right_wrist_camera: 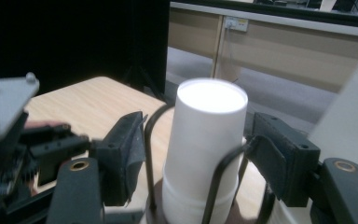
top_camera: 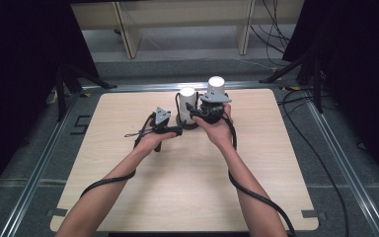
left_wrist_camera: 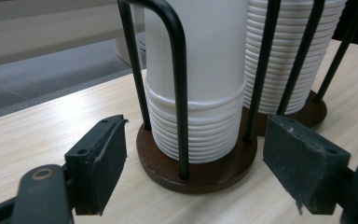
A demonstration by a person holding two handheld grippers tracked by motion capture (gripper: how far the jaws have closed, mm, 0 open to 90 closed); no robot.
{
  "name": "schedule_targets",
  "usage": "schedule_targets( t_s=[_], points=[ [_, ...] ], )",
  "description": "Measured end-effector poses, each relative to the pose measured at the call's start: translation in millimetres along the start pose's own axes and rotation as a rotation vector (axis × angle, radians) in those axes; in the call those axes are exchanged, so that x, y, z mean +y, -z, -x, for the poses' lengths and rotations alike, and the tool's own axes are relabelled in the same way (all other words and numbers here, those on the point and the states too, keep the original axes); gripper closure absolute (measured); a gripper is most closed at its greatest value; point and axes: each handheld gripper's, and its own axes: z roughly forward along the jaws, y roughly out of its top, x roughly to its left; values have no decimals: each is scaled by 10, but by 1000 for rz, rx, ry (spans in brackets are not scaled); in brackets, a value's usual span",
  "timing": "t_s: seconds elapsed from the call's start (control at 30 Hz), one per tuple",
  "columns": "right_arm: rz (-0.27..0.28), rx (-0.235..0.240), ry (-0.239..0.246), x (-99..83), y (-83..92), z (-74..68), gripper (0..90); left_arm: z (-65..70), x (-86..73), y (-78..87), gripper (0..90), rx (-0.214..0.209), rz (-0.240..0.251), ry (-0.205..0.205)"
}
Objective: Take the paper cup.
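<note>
Two stacks of upturned white paper cups stand in black wire holders on round brown bases at the back of the table. My right gripper [top_camera: 194, 111] [right_wrist_camera: 203, 149] is shut on the top cup [right_wrist_camera: 208, 130] of the nearer stack [top_camera: 187, 97], one pad on each side beside the wire rods. My left gripper [top_camera: 179, 131] [left_wrist_camera: 195, 161] lies low on the table, open. Its pads [left_wrist_camera: 103, 161] flank that holder's brown base [left_wrist_camera: 200, 179] without touching it. The second stack [top_camera: 216, 84] [left_wrist_camera: 286, 56] [right_wrist_camera: 352, 112] stands just behind and to the right.
The light wooden table [top_camera: 187, 187] has bare room in front and on both sides of the holders. Black cables trail from both grippers along the forearms. Beyond the table's far edge are grey floor, loose cables and pale furniture legs.
</note>
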Motion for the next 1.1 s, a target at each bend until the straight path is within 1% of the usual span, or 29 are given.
schedule_targets(
  t_s=[0.03, 0.07, 0.13, 0.17, 0.2, 0.23, 0.27, 0.3, 0.33, 0.37, 0.4, 0.43, 0.47, 0.5, 0.57, 0.6, 0.67, 0.7, 0.73, 0.77, 0.8, 0.83, 0.87, 0.93, 0.97, 1.0, 1.1],
  points=[
    [4, 0, -14, 31, -45, -6, 373, -4, -1, -15, 213, -1, 1, -2],
    [-6, 4, -14, 52, -63, -4, 375, -10, -1, -36, 215, -3, 2, 2],
    [2, -7, -4, 86, -135, 13, 377, -13, 2, -60, 218, -11, 0, 13],
    [-6, 1, -16, 99, -161, 9, 380, -13, 2, -74, 219, -20, 0, 12],
    [-4, -4, -22, 106, -191, -1, 380, -4, 2, -97, 220, -27, 3, 13],
    [-7, -9, -9, 117, -226, 8, 381, 2, 3, -112, 219, -26, 1, 12],
    [-15, -9, 0, 125, -249, 11, 381, -4, 5, -121, 219, -24, -10, 2],
    [-21, -11, -2, 126, -275, 11, 381, -2, 4, -141, 219, -23, -3, 12],
    [-15, -24, 12, 128, -325, 34, 380, 1, 5, -153, 220, -20, -4, 16],
    [-15, -24, 12, 128, -325, 34, 380, 1, 5, -158, 220, -20, -6, 14],
    [-25, -17, -1, 130, -326, 33, 380, -3, 4, -170, 220, -20, -7, 6],
    [-30, -23, -9, 133, -336, 32, 378, -5, 5, -181, 220, -17, -7, 7],
    [-24, -28, -2, 132, -357, 50, 377, -13, 5, -194, 220, -19, -3, 7],
    [-29, -36, 17, 130, -366, 67, 376, -15, 9, -196, 222, -16, -9, 5],
    [-45, -33, 2, 122, -389, 72, 371, -24, 12, -216, 223, -18, -10, 5],
    [-50, -31, 6, 120, -400, 84, 366, -24, 15, -218, 223, -17, -14, -1],
    [-41, -35, 2, 118, -421, 85, 358, -20, 19, -230, 222, -20, -12, -7],
    [-48, -22, -13, 118, -440, 85, 354, -23, 23, -233, 222, -21, -11, -8],
    [-48, -32, 8, 123, -444, 98, 347, -25, 26, -236, 223, -20, -11, -5],
    [-49, -30, 7, 122, -455, 103, 342, -29, 28, -248, 222, -19, -5, 0],
    [-56, -29, 2, 121, -466, 104, 340, -29, 32, -248, 221, -10, -14, -3],
    [-55, -27, -3, 119, -485, 105, 341, -27, 31, -260, 217, -7, -10, -5],
    [-51, -29, -3, 117, -504, 107, 341, -28, 30, -269, 216, -11, -7, -3],
    [-64, -31, -3, 129, -521, 107, 331, -21, 29, -283, 216, -11, -9, 9],
    [-53, -18, -9, 125, -548, 103, 331, -20, 27, -291, 216, -12, -6, 10],
    [-61, -36, 3, 128, -562, 94, 328, -20, 15, -311, 216, -11, -9, 9],
    [-59, -35, 7, 131, -583, 91, 326, -22, 11, -321, 217, -18, -15, 14]
  ],
)
